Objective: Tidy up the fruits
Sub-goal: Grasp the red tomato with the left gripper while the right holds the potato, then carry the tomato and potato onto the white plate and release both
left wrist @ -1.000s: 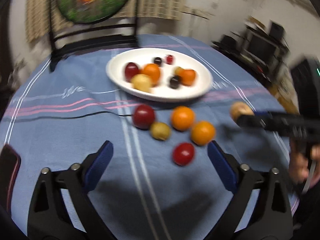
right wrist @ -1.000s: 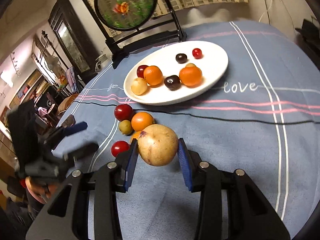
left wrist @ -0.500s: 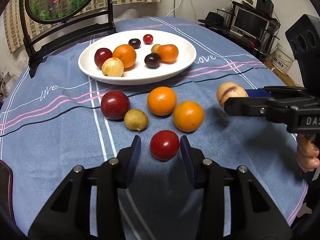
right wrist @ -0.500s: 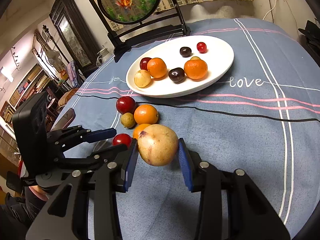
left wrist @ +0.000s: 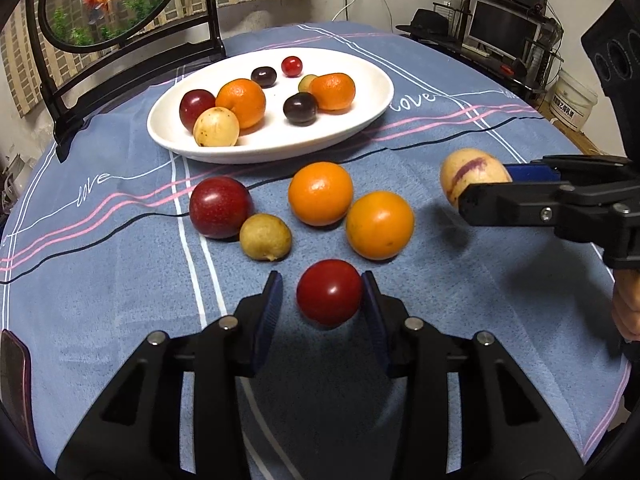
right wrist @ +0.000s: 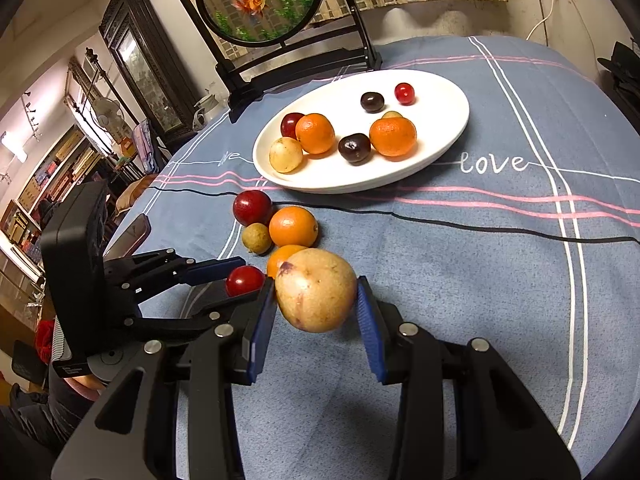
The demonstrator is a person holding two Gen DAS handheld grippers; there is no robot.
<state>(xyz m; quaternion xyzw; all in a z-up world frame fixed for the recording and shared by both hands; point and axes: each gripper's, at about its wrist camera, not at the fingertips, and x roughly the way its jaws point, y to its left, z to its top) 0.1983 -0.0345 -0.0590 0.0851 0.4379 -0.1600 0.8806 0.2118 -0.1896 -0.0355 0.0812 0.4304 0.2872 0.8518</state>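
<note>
Right tool [right wrist: 316,312] clamps yellow fruit [right wrist: 316,290] above surface [right wrist: 480,280]; plate [right wrist: 440,92] at 12; left tool [right wrist: 236,280] at 9 around tomato [right wrist: 244,280].

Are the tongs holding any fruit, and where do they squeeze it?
The right tongs squeeze the yellow purple-streaked fruit by its sides. The left tongs flank the red fruit; a firm grip cannot be told.

My blue-padded right gripper [right wrist: 316,308] holds a yellow, purple-streaked fruit [right wrist: 316,290]; at eleven o'clock, a glossy red fruit [right wrist: 245,281] on blue, pink-striped cloth [right wrist: 480,280].

Four oranges [left wrist: 320,193], fourteen fruits in all, one plate [left wrist: 372,108], two grippers [left wrist: 322,308]
</note>
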